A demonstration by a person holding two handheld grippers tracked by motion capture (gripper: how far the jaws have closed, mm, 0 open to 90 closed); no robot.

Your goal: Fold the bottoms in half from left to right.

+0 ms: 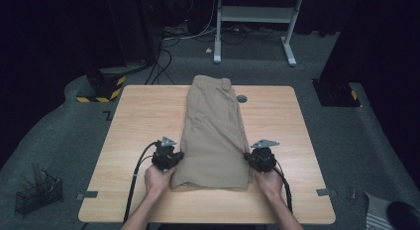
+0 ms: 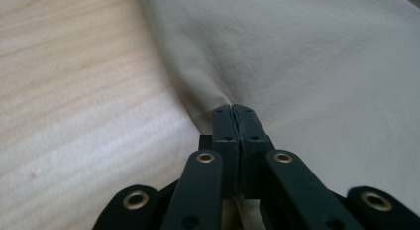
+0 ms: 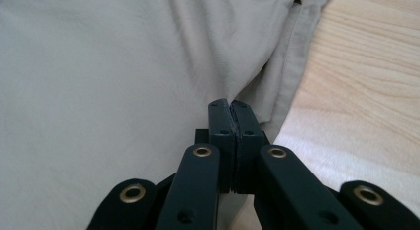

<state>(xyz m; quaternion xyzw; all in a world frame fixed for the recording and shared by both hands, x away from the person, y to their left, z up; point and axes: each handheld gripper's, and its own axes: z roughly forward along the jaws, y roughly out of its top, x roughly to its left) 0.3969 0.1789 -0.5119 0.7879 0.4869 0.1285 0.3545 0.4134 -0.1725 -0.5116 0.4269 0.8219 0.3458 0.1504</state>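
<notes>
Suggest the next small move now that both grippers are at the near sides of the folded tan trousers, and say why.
Probably lift both hands together and carry the near end toward the far end. The left gripper and the right gripper are each shut on a side edge of the folded tan cloth trousers, which lie in a long strip on the light wooden table, so another fold looks due.

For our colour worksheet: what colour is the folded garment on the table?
The folded garment is plain beige-khaki, with no pattern; the high view shows it best.

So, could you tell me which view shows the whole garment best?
The high view: the folded garment lies full length along the table. Each gripper view gives a close patch of cloth pinched at its edge.
</notes>
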